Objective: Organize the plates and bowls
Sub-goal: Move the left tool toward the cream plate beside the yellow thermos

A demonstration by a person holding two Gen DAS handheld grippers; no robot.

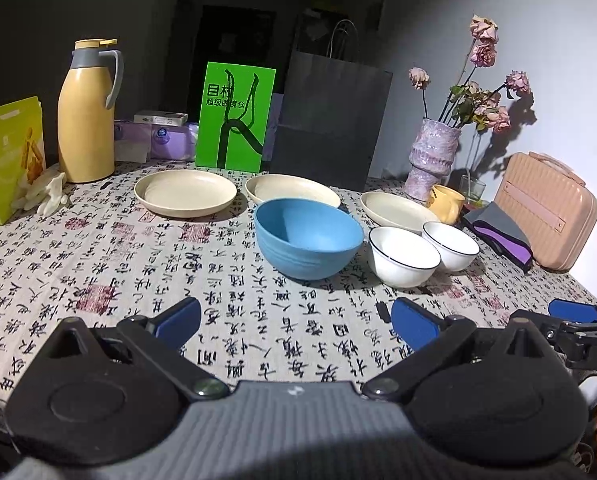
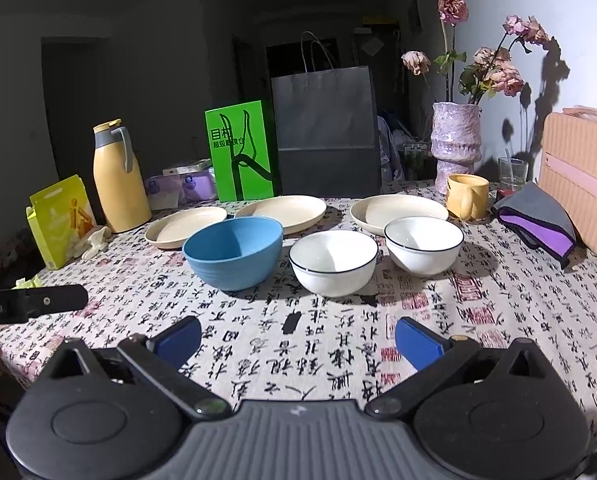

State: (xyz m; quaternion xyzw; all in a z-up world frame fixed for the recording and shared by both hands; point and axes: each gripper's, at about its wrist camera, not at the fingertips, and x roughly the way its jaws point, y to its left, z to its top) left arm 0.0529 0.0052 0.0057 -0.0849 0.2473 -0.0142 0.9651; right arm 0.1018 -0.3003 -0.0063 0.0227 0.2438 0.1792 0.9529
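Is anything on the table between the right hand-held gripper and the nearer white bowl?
Nothing visible: only bare tablecloth lies between the open right hand-held gripper and the nearer white bowl.

We count three cream plates: one point(image 2: 186, 226) at ten o'clock, one point(image 2: 281, 212) at twelve, one point(image 2: 398, 210) at one o'clock. We count three bowls: one blue bowl point(image 2: 233, 252) and two white bowls point(image 2: 333, 262) point(image 2: 423, 245). We see one mug point(image 2: 466, 195), one vase point(image 2: 455, 140) and one flask point(image 2: 118, 178).

Dim room, lit wall

Ahead of the gripper, a dark doorway point(image 2: 294, 60); to its right, a pale wall point(image 2: 578, 20) catches flower shadows.
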